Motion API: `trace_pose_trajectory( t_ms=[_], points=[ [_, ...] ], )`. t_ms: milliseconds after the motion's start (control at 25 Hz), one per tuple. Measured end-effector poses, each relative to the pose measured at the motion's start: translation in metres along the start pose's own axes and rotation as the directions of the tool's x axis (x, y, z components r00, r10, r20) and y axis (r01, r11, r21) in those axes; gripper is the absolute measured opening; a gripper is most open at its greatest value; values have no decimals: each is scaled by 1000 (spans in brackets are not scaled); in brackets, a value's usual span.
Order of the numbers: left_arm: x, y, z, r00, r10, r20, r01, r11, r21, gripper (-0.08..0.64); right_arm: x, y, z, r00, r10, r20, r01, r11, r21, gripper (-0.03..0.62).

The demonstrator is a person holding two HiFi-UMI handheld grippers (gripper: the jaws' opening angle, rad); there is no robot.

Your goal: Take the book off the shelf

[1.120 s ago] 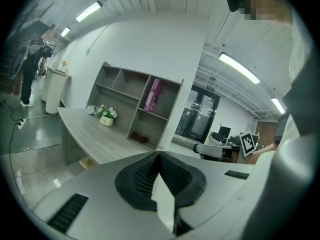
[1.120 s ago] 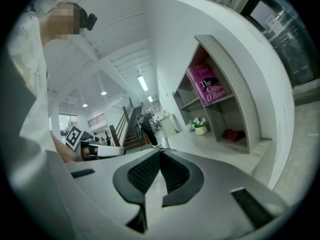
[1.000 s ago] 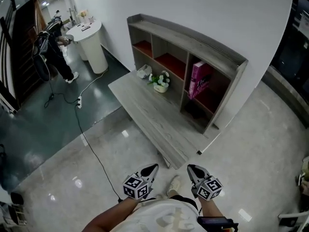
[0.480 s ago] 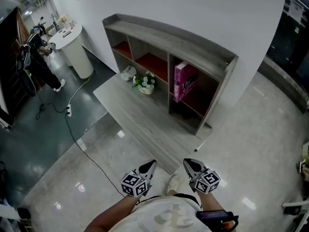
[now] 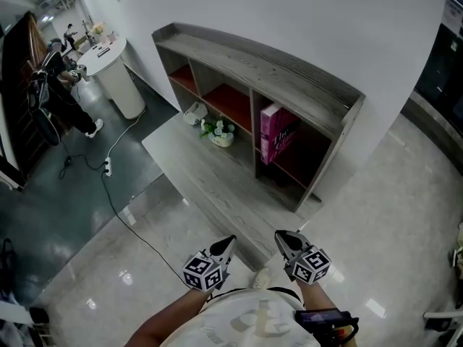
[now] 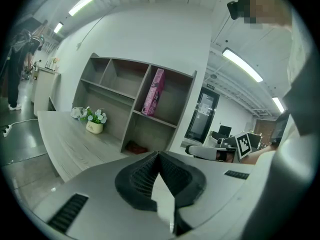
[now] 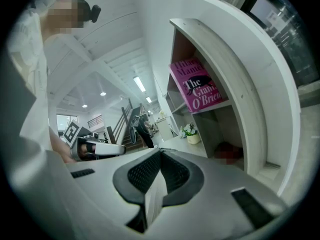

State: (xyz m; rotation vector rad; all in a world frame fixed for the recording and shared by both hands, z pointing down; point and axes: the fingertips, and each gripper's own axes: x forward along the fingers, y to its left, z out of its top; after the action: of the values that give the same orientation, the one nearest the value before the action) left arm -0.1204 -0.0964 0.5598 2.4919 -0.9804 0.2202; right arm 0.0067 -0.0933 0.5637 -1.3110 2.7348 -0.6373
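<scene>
We stand on open, glossy floor [image 5: 376, 215] with free room on both sides. The near edge of the low wooden table [image 5: 210, 186] lies between us and the shelf [image 5: 260, 60], and its corner points toward our feet. The shelf backs against the white wall. The pink book [image 5: 278, 131] stands in the shelf's right-hand upper compartment, slightly tilted and close to the divider on its left, with empty space to its right. A small flower pot [image 5: 221, 133] sits on the table before the middle compartment, well apart from the book. A cable [image 5: 123, 208] trails across the floor at left.

The left gripper [image 5: 228, 241] and right gripper [image 5: 283, 237] are held low and close to our body, side by side and pointing forward at the table's edge, far from the shelf. Both sets of fingers are clenched together with nothing between them.
</scene>
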Motion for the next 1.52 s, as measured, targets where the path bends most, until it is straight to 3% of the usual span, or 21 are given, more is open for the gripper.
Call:
trace_pose_trajectory(
  t_ms=[480, 880, 1520],
  points=[
    [40, 5, 23, 998, 56, 38, -56, 998, 2, 2, 22, -39, 24, 997, 73, -19, -74, 997, -35, 5],
    [45, 1, 30, 995, 94, 44, -93, 995, -18, 2, 30, -44, 23, 991, 131, -20, -131, 991, -21, 5],
    [82, 17, 63, 992, 91, 88, -93, 996, 14, 2, 40, -48, 20, 986, 163, -32, -163, 986, -27, 5]
  ],
)
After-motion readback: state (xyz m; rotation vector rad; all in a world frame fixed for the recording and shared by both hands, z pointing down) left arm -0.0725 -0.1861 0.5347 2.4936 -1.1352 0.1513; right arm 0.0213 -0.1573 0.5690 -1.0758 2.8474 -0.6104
